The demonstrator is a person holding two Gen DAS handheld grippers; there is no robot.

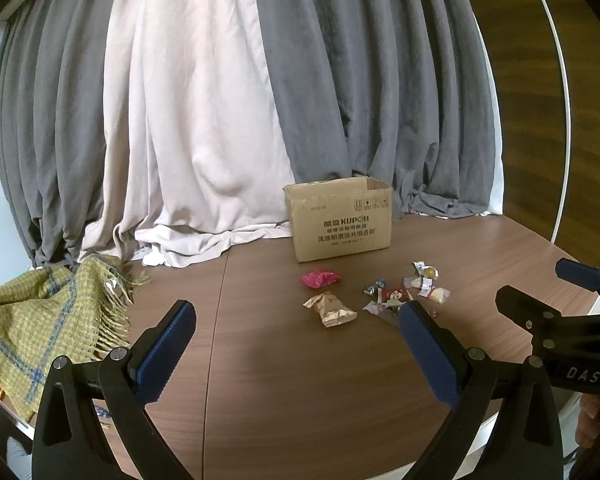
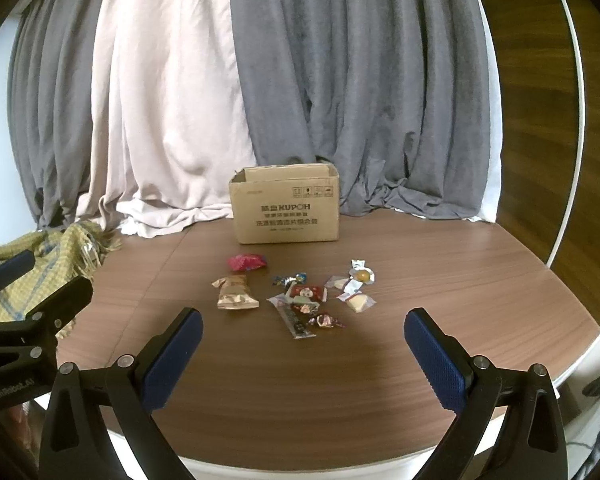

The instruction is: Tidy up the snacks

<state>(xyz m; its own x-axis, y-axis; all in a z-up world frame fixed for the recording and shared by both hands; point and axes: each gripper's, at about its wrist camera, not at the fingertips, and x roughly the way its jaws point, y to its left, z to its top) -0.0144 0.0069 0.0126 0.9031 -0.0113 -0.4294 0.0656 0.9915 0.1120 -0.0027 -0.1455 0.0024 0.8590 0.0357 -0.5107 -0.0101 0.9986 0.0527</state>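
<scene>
Brown-wrapped snack packet (image 2: 236,293) lies lengthwise toward the cardboard box (image 2: 286,205), on the table (image 2: 460,280) just before it, nearer the released, empty right claw (image 2: 303,354) than the equally released left claw (image 1: 296,346).

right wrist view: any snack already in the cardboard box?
Cannot tell: the cardboard box faces the camera side-on with its inside hidden, though the pink packet and other snacks visibly lie on the table before it.

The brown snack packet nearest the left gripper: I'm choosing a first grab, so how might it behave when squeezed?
The brown snack packet looks crinkled and puffy, so probably light and yielding. Its glossy film may slip. Lying flat on the table, it seems unlikely to roll.
</scene>
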